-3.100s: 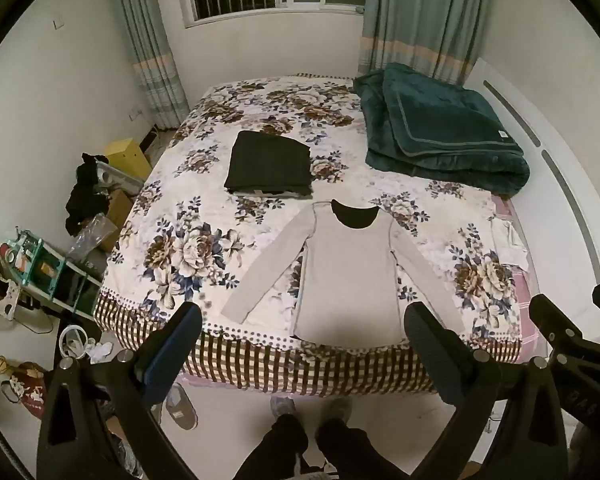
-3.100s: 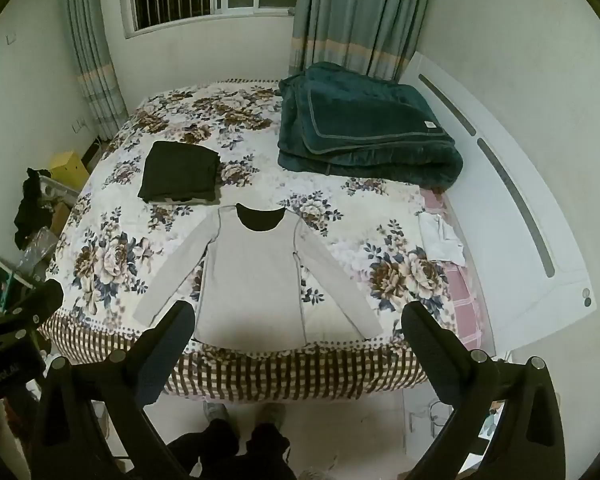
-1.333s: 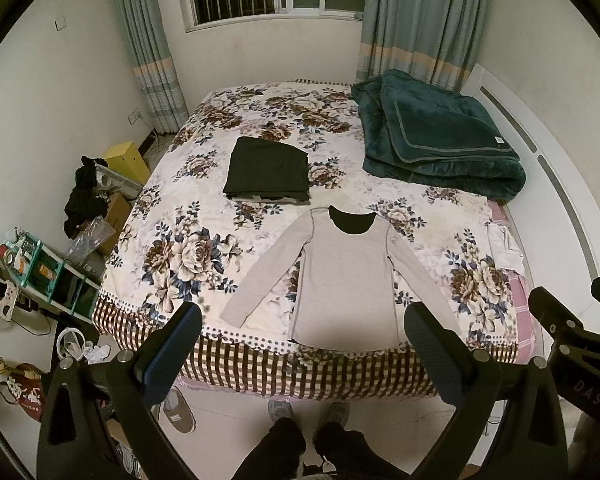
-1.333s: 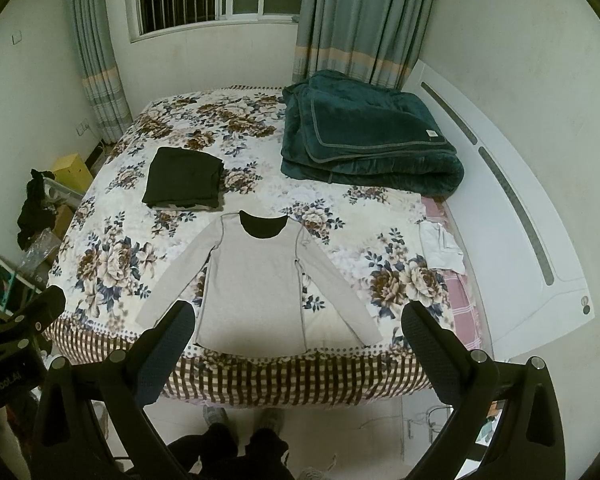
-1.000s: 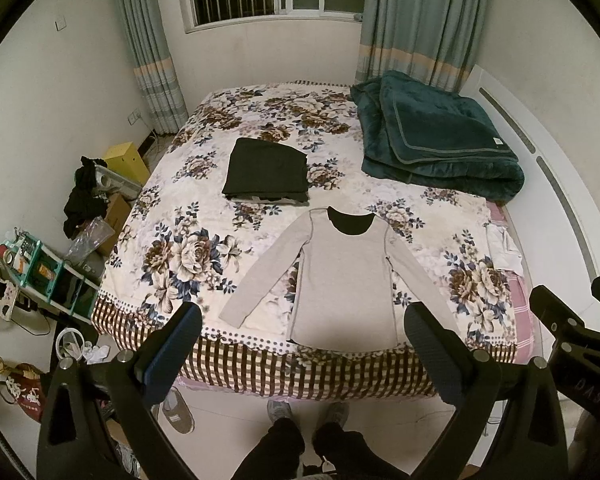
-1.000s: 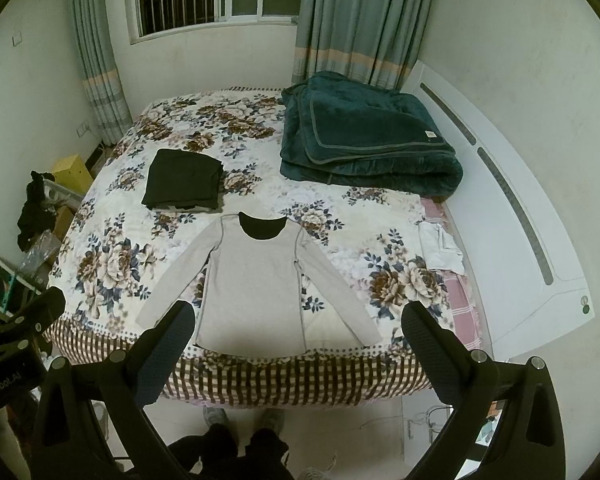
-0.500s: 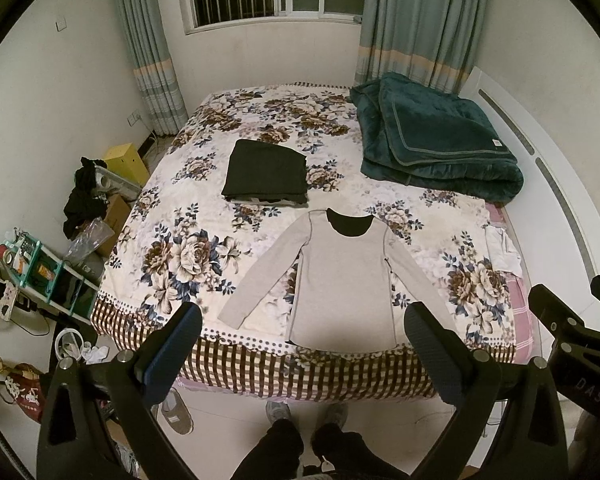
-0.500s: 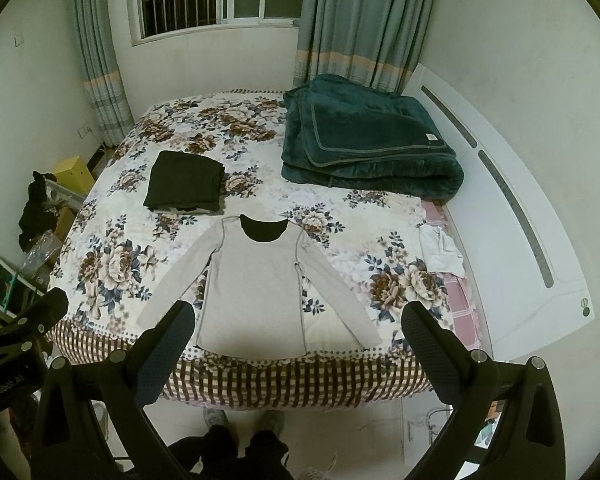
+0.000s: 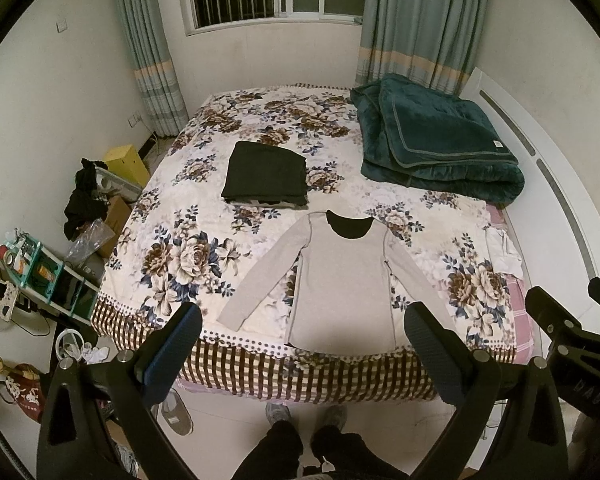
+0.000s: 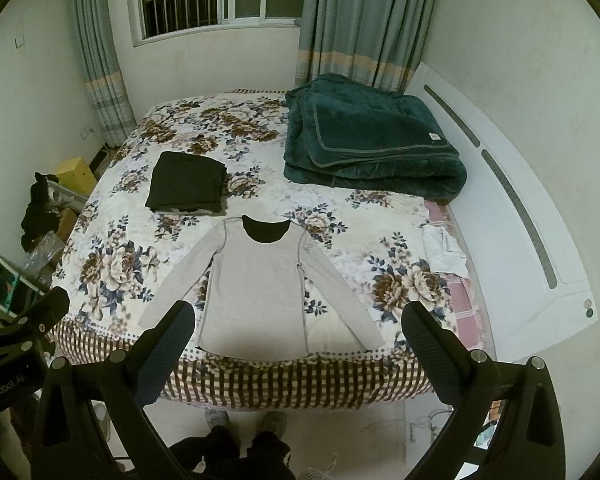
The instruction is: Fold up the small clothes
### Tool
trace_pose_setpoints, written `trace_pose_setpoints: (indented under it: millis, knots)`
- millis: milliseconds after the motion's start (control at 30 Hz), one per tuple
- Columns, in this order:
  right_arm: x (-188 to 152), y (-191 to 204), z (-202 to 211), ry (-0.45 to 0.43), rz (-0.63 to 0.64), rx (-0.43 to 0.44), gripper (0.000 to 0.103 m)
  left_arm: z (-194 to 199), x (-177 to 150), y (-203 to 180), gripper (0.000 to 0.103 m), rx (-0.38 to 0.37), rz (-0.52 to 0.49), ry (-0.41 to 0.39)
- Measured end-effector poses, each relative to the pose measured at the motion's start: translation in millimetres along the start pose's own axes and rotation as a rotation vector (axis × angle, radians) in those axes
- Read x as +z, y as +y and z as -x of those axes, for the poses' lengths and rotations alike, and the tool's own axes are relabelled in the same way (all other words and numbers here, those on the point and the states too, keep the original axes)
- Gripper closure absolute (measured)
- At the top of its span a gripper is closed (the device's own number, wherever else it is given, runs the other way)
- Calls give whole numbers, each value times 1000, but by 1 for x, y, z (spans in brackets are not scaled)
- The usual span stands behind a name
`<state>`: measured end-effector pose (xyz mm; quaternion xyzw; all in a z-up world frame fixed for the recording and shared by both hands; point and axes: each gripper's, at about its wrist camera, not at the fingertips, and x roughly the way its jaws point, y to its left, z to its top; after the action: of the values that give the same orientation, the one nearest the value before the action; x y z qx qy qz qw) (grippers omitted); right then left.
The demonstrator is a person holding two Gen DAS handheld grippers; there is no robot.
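Observation:
A grey long-sleeved top (image 9: 342,280) with a black neckline lies flat on the floral bed (image 9: 188,248), sleeves spread, hem at the near edge. It also shows in the right wrist view (image 10: 256,284). A folded black garment (image 9: 265,179) lies behind it to the left, also in the right wrist view (image 10: 187,187). My left gripper (image 9: 302,332) is open and empty, held high in front of the bed. My right gripper (image 10: 298,330) is open and empty beside it.
A folded dark green blanket (image 9: 436,144) lies at the bed's far right by the white headboard (image 9: 560,208). A small white cloth (image 10: 444,252) lies at the right edge. Shelves and clutter (image 9: 32,264) stand on the floor left. My feet (image 9: 306,416) stand before the bed.
Both grippers have drifted slightly back and up, so the bed looks a little farther away. The clothes have not moved and both grippers stay open.

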<state>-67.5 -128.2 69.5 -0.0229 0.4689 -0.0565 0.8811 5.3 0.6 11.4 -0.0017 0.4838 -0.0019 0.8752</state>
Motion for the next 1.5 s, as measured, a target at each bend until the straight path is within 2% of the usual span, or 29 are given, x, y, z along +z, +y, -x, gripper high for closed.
trace_pose_setpoints:
  millis: [167,300,467,533,567,733,800,833,933,1067,1200,1267,1333,1400,1467,1500]
  knots:
    - [0,-2,-9,6,-10,9,0,-7,10,-3,0,17,18,-1]
    - [6,-12,-45,49,-65,41,0,-38,22,-14,0,72,48,-48]
    - [2,-53,-139,156,-185,42,0,-114,21,-20,0,167,76,-81]
    - [-14,-76,-208,223,-264,19,0,-147,17,-22,0,191,70,-65]
    - [-18,-80,-224,246,-290,11,0,-162,13,-23,0,202,63,-53]
    - [-67,-151,-343,384,-536,-25,0,-275,6,-28,0,249,-13,55]
    - [-90,-177,-389,430,-644,-40,0,-320,1,-29,0,249,-44,101]
    - [-108,-203,-415,446,-700,-59,0,-342,-1,-29,0,250,-58,124]
    - [-147,-238,-471,476,-851,-109,0,-407,-7,-26,0,235,-79,189]
    - [-196,-277,-546,524,-969,-181,0,-487,-16,-28,0,214,-101,257]
    - [-241,-308,-612,564,-1064,-190,0,-541,-26,-33,0,219,-118,296]
    - [-259,-321,-638,567,-1111,-167,0,-563,-32,-36,0,222,-120,310]
    - [-273,-331,-664,571,-1150,-125,7,-582,-37,-40,0,227,-121,320]
    - [-283,-340,-688,550,-1183,-46,14,-597,-43,-45,0,242,-125,329]
    - [-285,-342,-702,551,-1169,-16,27,-606,-50,-51,0,267,-122,343]
    - [-282,-343,-706,540,-1143,-5,45,-608,-54,-53,0,273,-116,351]
